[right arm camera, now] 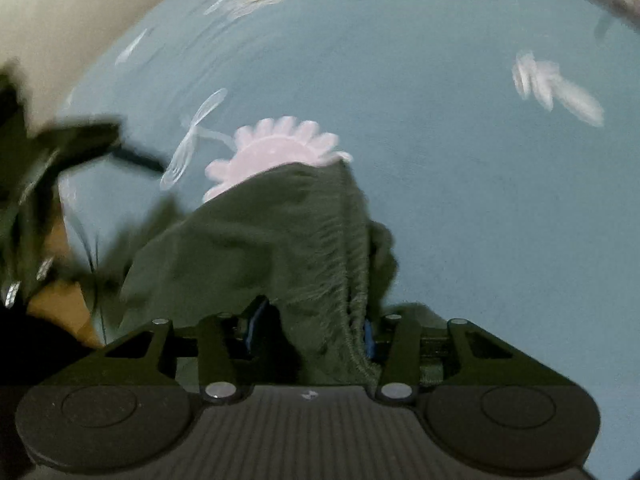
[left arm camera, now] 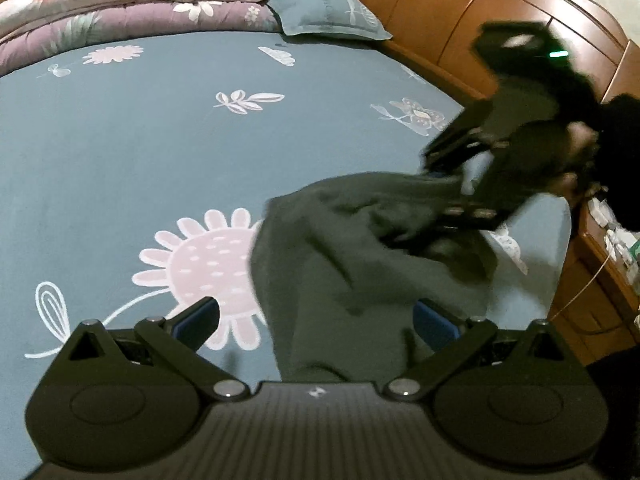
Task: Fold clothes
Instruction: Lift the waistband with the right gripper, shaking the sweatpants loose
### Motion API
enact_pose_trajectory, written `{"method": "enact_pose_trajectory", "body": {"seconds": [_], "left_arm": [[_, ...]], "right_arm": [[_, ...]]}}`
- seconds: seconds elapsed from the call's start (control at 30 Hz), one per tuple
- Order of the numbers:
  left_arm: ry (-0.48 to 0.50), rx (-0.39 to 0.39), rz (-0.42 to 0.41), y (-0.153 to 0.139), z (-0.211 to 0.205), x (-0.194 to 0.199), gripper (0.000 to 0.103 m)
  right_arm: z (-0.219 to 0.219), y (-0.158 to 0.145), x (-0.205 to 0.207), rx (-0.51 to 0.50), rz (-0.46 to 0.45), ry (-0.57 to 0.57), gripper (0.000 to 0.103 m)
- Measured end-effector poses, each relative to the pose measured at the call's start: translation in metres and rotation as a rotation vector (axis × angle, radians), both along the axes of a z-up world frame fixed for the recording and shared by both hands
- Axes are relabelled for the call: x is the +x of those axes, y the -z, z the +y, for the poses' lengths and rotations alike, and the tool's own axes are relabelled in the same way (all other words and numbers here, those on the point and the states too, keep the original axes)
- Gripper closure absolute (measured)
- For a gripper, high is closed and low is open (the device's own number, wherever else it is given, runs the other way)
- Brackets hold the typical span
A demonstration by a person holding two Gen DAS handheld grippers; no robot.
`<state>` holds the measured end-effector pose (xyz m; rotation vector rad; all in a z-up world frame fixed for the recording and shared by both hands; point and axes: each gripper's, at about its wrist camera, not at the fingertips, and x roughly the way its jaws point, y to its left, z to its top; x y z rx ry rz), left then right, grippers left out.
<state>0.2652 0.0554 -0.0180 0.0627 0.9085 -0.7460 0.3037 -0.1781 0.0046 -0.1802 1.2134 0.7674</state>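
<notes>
A dark green garment (left arm camera: 340, 248) lies bunched on the blue floral bed sheet (left arm camera: 120, 152). My left gripper (left arm camera: 316, 324) is open, its blue-padded fingers spread wide, with the garment's near part between and under them. My right gripper (left arm camera: 452, 184) shows at the right of the left wrist view, blurred, holding the garment's far end. In the right wrist view my right gripper (right arm camera: 308, 332) is shut on the garment (right arm camera: 280, 232), which drapes forward over the sheet (right arm camera: 480, 200). The left gripper (right arm camera: 60, 168) is a dark blur at the left there.
Folded floral quilts (left arm camera: 140, 4) and a blue pillow (left arm camera: 328, 12) lie at the head of the bed. A curved wooden headboard (left arm camera: 460, 20) and a wooden nightstand (left arm camera: 600, 280) stand at the right. A large pink flower print (left arm camera: 208, 264) marks the sheet beside the garment.
</notes>
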Motion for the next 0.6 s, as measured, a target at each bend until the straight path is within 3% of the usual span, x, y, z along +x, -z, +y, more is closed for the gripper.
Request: {"method": "enact_pose_trajectory", "body": {"seconds": [0.2,0.37,0.47,0.6], "left_arm": [[0.006,-0.034,0.022,0.003,0.002,0.012,0.001],[0.038,-0.081,0.047,0.002,-0.006,0.015,0.001],[0.033,-0.081,0.043,0.001,-0.011,0.011,0.001],[0.002,-0.068,0.038,0.001,-0.021,0.0,0.001]], "right_arm": [[0.01,-0.015,-0.005,-0.001,0.004,-0.074,0.052],[-0.024,0.03,0.024,0.226,0.189,0.139,0.051],[-0.048,0.043,0.021,0.382,0.231,0.241,0.051],[-0.072,0.039,0.009,0.488,0.217,0.252,0.056]]}}
